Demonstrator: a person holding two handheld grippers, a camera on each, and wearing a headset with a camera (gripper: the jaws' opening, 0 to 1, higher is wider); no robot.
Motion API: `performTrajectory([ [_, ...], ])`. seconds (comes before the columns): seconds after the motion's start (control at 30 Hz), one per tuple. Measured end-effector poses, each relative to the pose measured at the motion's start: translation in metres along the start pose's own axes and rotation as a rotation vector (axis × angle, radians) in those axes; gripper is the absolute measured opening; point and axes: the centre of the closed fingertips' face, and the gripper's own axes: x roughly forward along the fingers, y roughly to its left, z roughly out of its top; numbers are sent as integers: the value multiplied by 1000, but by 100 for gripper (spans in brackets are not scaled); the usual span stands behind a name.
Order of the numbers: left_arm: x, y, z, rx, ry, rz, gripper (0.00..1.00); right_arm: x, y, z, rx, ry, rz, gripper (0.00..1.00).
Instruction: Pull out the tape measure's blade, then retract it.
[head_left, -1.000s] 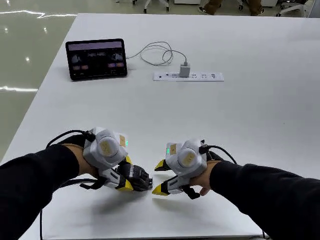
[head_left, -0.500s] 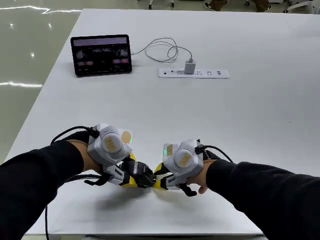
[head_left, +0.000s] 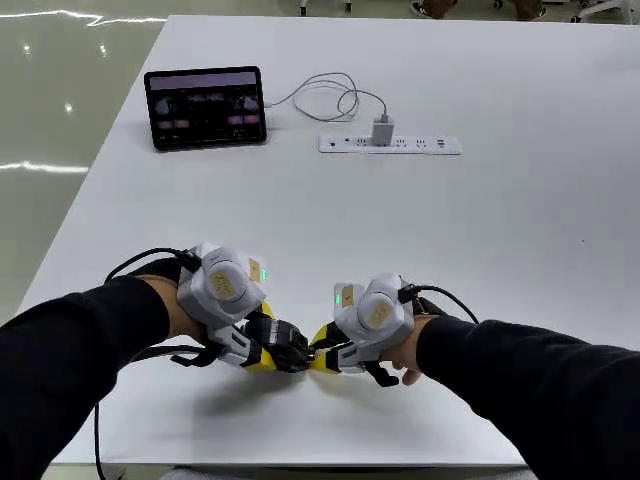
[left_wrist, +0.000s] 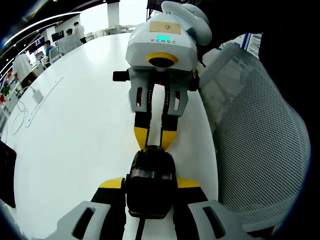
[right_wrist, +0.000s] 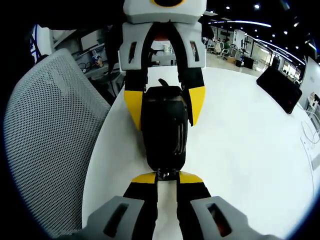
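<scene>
A black tape measure (head_left: 287, 346) sits just above the white table (head_left: 400, 230) near its front edge. My left gripper (head_left: 272, 350) is shut on its body, yellow fingertips (left_wrist: 113, 183) on either side of the case (left_wrist: 150, 182). My right gripper (head_left: 319, 357) meets it from the right, its jaws nearly together on the blade's end tab (right_wrist: 167, 174) at the case mouth. In the right gripper view the case (right_wrist: 165, 125) stands between the left gripper's yellow fingertips (right_wrist: 133, 107). No length of blade is visible outside the case.
A dark tablet (head_left: 206, 106) stands at the back left. A white power strip (head_left: 390, 144) with a charger and a looped cable (head_left: 335, 100) lies behind the middle. A grey mesh chair (left_wrist: 255, 135) sits right at the table's front edge.
The right gripper, open and apart from the tape measure a second ago, has moved left to it and closed on the blade's end. The left gripper has kept its hold.
</scene>
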Motion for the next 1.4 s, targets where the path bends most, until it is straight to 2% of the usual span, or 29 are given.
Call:
performTrajectory([
  [0.13,0,0,1,-11,-18,6,32,-3,0,-3,13,-3,1,8],
  [0.57,0,0,1,-14,-17,8,32,-11,0,-13,23,13,3,8],
  [1.0,0,-1,2,-16,-19,3,32,-8,3,-11,-7,49,18,12],
  [1.1,0,-1,2,-17,-19,3,32,-2,3,-3,-3,29,14,12],
  [1.2,0,0,1,-19,-19,7,32,3,3,-3,-40,43,10,12],
  [1.27,-1,-1,1,-18,-21,11,32,1,1,-4,-17,36,13,11],
  [1.4,-1,0,1,-23,-25,13,32,-1,1,-4,-27,32,8,10],
])
